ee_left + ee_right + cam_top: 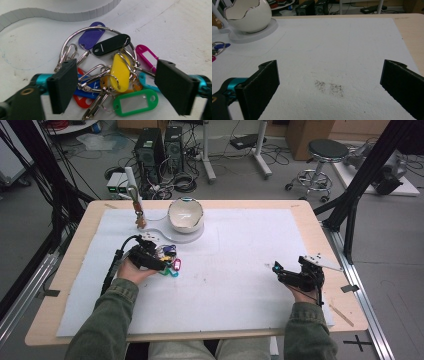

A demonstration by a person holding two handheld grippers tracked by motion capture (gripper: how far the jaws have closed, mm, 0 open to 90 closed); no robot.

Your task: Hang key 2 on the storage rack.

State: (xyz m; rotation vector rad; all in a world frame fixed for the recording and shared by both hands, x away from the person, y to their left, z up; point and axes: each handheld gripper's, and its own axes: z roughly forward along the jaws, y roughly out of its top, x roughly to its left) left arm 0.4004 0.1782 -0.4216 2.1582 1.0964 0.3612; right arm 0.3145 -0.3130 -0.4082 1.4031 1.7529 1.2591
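Keys on a big metal ring, with many coloured plastic tags, lie in a heap on the white mat, near the left side of the table and a little in front of the white bowl on its stand. The left gripper is right over this heap and points down at it. Its jaws stand apart, one on each side of the heap, and I do not see the pads pressing on anything yet. The yellow tag and the clips lie in the middle of the gap, so the bunch is directly ahead of the jaws, not to one side. The heap is wide, with no clear long axis.

The right gripper is far from the keys, at the right side of the mat, with its jaws spread wide over bare mat. The left hand is clearly the nearer one, so I think the grasp is its job.
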